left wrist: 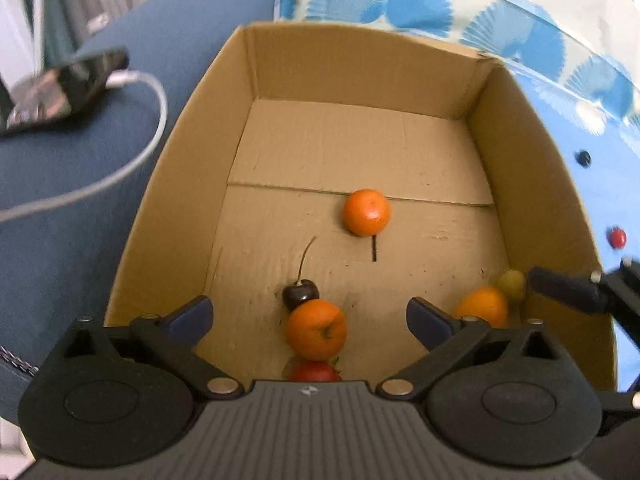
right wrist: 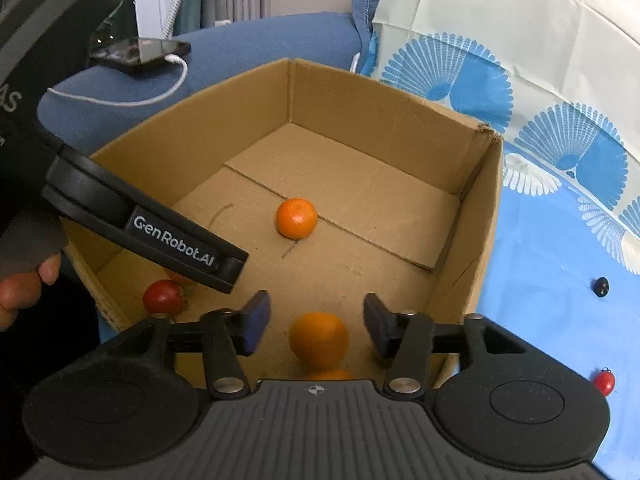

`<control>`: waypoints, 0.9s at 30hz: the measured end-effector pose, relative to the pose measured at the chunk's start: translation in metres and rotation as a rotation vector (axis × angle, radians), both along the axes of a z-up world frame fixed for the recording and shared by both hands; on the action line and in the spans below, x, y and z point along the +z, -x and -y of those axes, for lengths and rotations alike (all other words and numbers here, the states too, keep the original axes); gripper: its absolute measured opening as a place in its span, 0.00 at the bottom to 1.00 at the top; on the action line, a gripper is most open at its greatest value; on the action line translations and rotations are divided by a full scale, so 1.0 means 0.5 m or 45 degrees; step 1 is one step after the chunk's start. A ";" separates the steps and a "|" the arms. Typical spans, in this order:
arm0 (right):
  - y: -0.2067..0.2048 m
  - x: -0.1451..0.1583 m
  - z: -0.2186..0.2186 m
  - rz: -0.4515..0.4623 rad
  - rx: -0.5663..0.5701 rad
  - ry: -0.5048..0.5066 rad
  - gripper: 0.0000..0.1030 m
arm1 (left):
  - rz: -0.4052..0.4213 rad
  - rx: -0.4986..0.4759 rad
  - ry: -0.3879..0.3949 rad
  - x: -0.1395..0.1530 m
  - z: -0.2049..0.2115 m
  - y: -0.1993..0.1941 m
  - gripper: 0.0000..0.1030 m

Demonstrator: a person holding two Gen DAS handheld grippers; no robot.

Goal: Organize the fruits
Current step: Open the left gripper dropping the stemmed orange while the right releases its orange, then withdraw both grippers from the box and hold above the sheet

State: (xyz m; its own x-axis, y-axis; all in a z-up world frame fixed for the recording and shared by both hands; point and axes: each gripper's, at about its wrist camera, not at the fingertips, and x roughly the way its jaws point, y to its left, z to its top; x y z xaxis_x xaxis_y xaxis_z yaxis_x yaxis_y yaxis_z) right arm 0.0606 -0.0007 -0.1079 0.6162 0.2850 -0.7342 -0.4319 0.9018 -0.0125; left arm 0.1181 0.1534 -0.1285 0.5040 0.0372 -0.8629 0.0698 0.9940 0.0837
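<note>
An open cardboard box holds the fruit. One orange lies mid-floor. My left gripper hangs open wide over the near wall, with another orange below and between its fingers, untouched. A dark cherry rests against that orange, and a red fruit lies just nearer. My right gripper is open over the right near corner; an orange sits between its pads with gaps on both sides. A greenish fruit lies beside it.
Outside the box, a dark cherry and a small red fruit lie on the blue patterned cloth. A phone with a white cable rests on a blue cushion to the left.
</note>
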 end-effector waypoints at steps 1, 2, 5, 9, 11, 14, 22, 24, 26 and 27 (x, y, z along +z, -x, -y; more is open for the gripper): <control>0.003 0.006 0.002 0.000 -0.001 0.000 0.65 | 0.002 -0.016 -0.022 0.005 0.005 0.004 1.00; 0.007 0.013 0.003 -0.002 -0.004 -0.002 0.69 | 0.007 -0.027 -0.033 0.011 0.008 0.009 1.00; 0.026 0.037 0.011 -0.012 -0.019 -0.015 0.79 | 0.020 -0.036 -0.021 0.035 0.008 0.037 1.00; 0.069 0.075 0.022 -0.032 -0.050 -0.029 0.89 | 0.011 -0.017 0.021 0.066 0.001 0.088 1.00; 0.094 0.094 0.029 -0.034 -0.062 -0.031 0.92 | 0.008 0.013 0.032 0.083 -0.006 0.117 1.00; 0.140 0.125 0.032 0.008 -0.049 -0.021 0.97 | 0.017 0.079 0.068 0.109 -0.024 0.159 1.00; 0.265 0.190 0.058 0.097 -0.139 -0.074 0.99 | 0.030 0.158 0.120 0.148 -0.035 0.285 1.00; 0.292 0.203 0.068 0.136 -0.172 -0.095 0.99 | 0.066 0.125 0.099 0.162 -0.026 0.309 1.00; 0.315 0.216 0.077 0.175 -0.192 -0.107 0.99 | 0.123 0.103 0.074 0.180 -0.016 0.331 1.00; 0.327 0.223 0.081 0.197 -0.197 -0.112 0.99 | 0.151 0.097 0.069 0.187 -0.011 0.340 1.00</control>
